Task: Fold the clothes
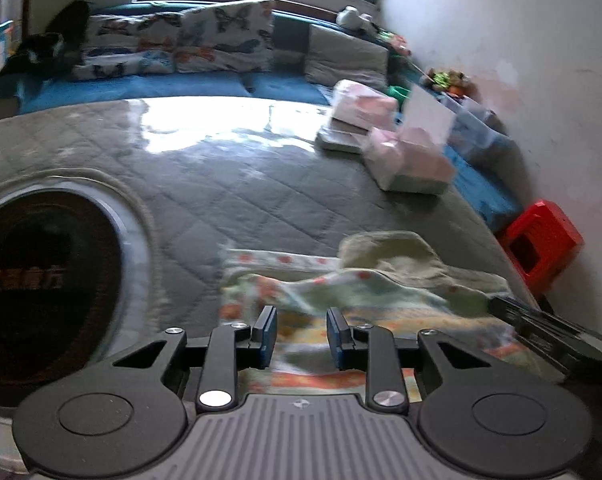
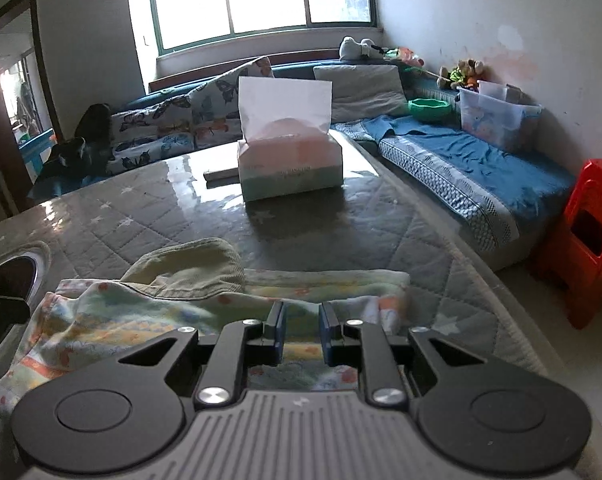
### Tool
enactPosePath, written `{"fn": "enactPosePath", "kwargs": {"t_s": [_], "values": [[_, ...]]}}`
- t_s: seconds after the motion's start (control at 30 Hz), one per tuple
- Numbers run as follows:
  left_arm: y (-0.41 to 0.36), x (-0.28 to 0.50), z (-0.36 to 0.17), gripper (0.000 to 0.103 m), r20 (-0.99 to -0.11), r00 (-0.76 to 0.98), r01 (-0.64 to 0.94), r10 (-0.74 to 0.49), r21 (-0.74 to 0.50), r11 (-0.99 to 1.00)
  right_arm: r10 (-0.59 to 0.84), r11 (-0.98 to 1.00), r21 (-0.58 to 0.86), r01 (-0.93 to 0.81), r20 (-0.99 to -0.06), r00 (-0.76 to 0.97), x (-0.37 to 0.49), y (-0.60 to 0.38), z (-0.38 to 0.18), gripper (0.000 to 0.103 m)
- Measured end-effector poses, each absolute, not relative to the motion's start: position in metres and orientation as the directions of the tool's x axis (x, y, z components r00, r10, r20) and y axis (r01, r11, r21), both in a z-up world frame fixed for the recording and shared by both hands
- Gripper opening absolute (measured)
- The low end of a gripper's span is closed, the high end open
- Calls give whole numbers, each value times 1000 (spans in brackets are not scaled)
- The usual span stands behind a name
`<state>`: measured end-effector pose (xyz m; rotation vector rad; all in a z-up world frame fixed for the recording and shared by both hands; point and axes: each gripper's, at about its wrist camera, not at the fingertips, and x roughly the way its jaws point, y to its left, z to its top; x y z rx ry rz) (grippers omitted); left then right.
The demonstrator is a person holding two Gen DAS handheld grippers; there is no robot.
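left tongs (image 1: 302, 338): slightly spread, nothing pinched, above near edge of printed garment (image 1: 341, 300) | right tongs (image 2: 302, 334): narrowly spread, over same garment, no cloth between pads | garment: lying crumpled on quilted table (image 1: 221, 184), olive cloth (image 2: 193, 266) on top | tissue box (image 2: 289, 160) farther back
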<state>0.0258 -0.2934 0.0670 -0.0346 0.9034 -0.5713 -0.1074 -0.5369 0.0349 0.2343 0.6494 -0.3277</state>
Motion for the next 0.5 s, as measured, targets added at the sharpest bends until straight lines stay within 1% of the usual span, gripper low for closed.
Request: {"fn": "enactPosePath", "kwargs": {"t_s": [0.27,0.5], "values": [[-316,31,56,28,-741,444,483,-504,-275,831,-228,921,97,378,-652,723,-95,-540,22,17],[-328,41,47,28,-747,429,486,-507,-282,827,-232,924,87,373,-648,726,-88,-539,18,21]]}}
